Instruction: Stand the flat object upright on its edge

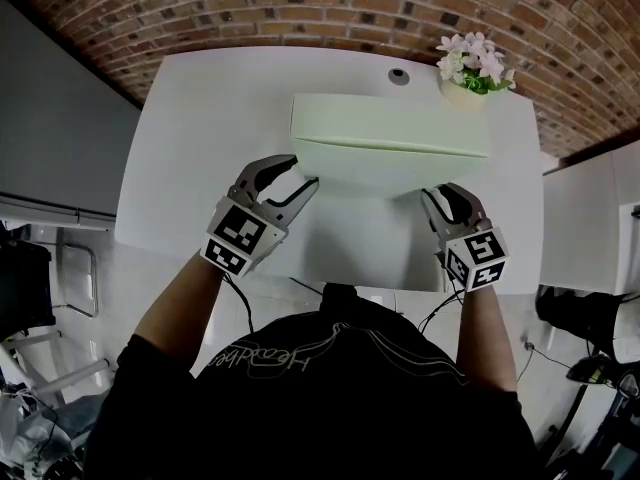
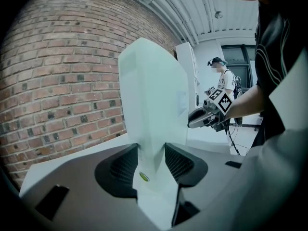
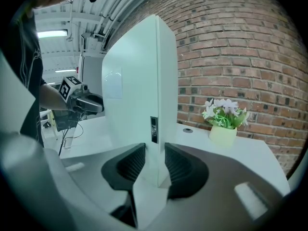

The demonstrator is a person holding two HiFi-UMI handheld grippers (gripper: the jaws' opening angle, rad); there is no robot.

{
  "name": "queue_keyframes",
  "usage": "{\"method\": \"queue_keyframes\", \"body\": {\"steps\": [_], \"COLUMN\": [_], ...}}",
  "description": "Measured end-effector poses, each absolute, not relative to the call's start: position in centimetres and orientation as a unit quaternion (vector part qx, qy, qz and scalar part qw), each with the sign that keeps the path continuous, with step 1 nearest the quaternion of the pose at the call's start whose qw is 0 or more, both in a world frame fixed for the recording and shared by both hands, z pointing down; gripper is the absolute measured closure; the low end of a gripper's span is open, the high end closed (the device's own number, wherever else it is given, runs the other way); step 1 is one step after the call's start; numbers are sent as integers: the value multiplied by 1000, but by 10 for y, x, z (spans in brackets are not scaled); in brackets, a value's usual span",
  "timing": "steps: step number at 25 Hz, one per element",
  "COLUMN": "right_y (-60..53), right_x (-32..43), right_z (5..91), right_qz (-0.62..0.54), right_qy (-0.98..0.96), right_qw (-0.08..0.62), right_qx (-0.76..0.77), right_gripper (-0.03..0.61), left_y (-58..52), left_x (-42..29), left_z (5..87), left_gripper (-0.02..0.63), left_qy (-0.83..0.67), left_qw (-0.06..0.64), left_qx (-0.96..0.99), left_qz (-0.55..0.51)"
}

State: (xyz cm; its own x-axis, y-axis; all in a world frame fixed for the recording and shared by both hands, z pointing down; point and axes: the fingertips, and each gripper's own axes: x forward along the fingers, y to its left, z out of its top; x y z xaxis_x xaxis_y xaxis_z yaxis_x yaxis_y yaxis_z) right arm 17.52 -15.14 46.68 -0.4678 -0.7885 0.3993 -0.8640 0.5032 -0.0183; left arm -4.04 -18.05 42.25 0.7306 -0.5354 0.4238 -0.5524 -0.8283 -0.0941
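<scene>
Behind the white surface [image 1: 200, 148] a brick wall [image 1: 300, 8] is seen, and a small pot of pale flowers [image 1: 470, 78] is set at the far right corner. The flat object [image 1: 390, 128], a pale slab, is held upright on its long edge near the middle of the surface, its broad face turned towards the person. Its left end is clamped across its thickness by the left hand-held gripper [image 1: 305, 175], low down; in the left gripper view both ribbed pads are pressed against the slab [image 2: 154, 90]. The right end is gripped in the same way by the right hand-held gripper [image 1: 440, 193], and a narrow dark strip is seen on that end face [image 3: 154, 129], just above the jaws. Each hand-held gripper is also caught in the other's view, beyond the slab.
</scene>
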Motion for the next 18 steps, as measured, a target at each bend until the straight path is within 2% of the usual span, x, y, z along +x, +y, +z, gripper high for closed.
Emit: {"method": "queue_keyframes", "body": {"steps": [10, 15, 18], "right_y": [-147, -138, -130], "right_x": [174, 179, 177], "right_z": [463, 468, 475], "right_qz": [134, 147, 154], "right_qy": [-847, -843, -842], "right_qw": [152, 153, 163], "right_qx": [491, 494, 491], "right_gripper": [436, 408, 398], "left_y": [-177, -183, -187], "left_x": [-44, -48, -50], "left_z": [423, 416, 418], "left_gripper": [431, 326, 294], "left_qy": [-282, -262, -242], "left_qw": [53, 77, 79], "left_qx": [936, 946, 950], "left_qz": [203, 174, 181]}}
